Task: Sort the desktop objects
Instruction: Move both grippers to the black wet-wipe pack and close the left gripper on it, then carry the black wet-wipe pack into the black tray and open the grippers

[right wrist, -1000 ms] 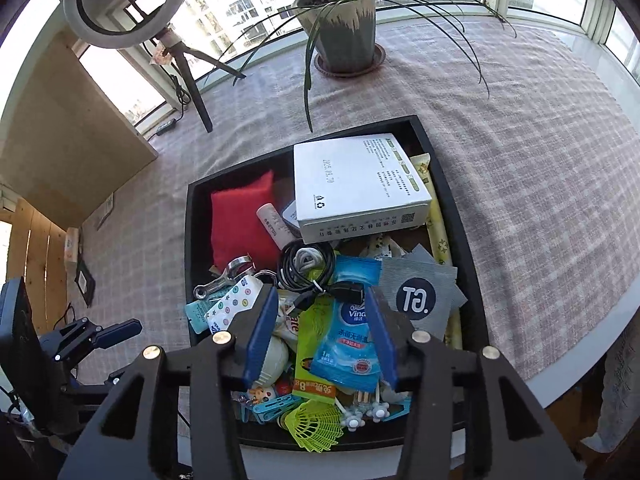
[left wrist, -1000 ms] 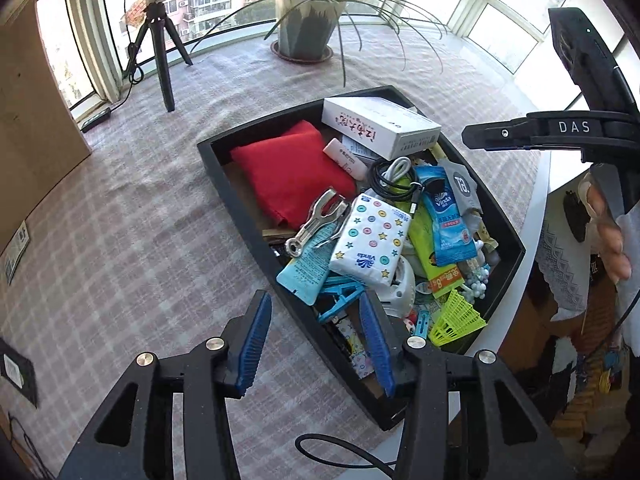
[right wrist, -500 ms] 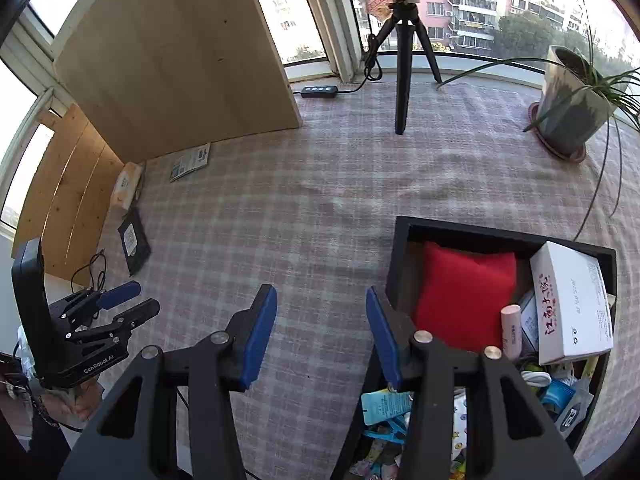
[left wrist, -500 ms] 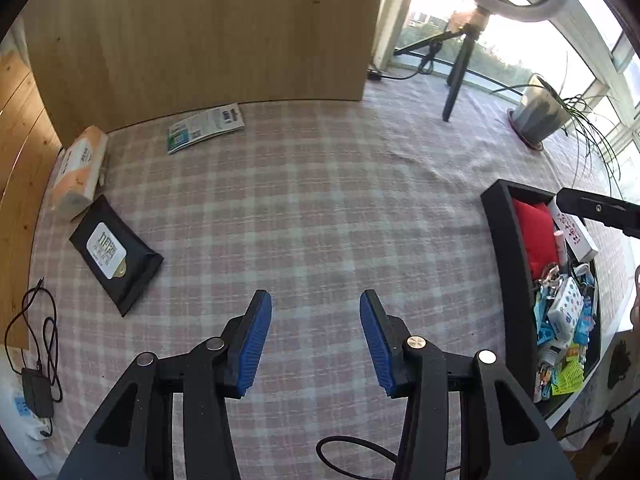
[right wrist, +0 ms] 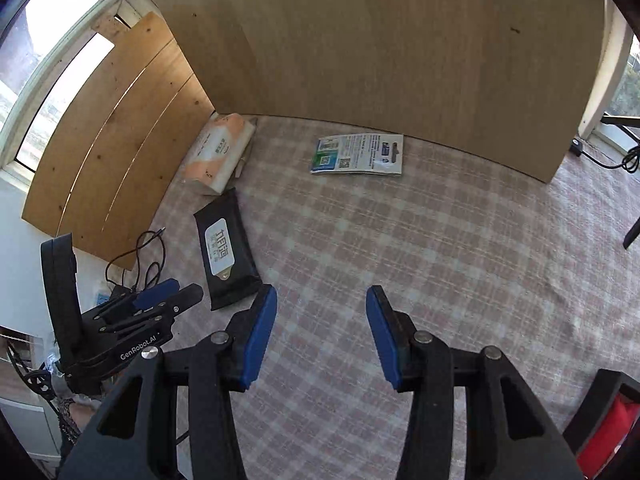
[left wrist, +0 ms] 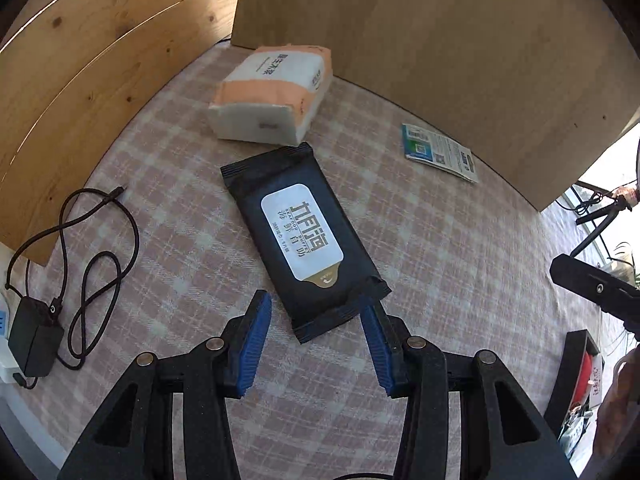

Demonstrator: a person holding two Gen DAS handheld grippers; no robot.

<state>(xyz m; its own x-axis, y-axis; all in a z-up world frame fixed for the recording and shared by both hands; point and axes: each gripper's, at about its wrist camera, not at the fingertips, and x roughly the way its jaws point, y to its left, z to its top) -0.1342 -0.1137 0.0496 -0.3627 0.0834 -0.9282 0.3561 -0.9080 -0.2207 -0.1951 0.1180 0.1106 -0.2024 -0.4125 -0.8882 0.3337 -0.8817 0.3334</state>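
Black charger (left wrist: pixel 34 336) shows only leftward; red cushion (right wrist: pixel 612 436) shows clearly only rightward.

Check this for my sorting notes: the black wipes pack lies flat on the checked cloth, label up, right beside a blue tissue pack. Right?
Not quite. The tissue pack is orange and white, not blue, as the left wrist view shows. The black wipes pack does lie flat on the checked cloth, label up, beside it.

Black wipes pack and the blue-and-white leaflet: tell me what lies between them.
Nothing: between the black wipes pack and the blue-and-white leaflet there is only bare checked tablecloth, as both wrist views show.
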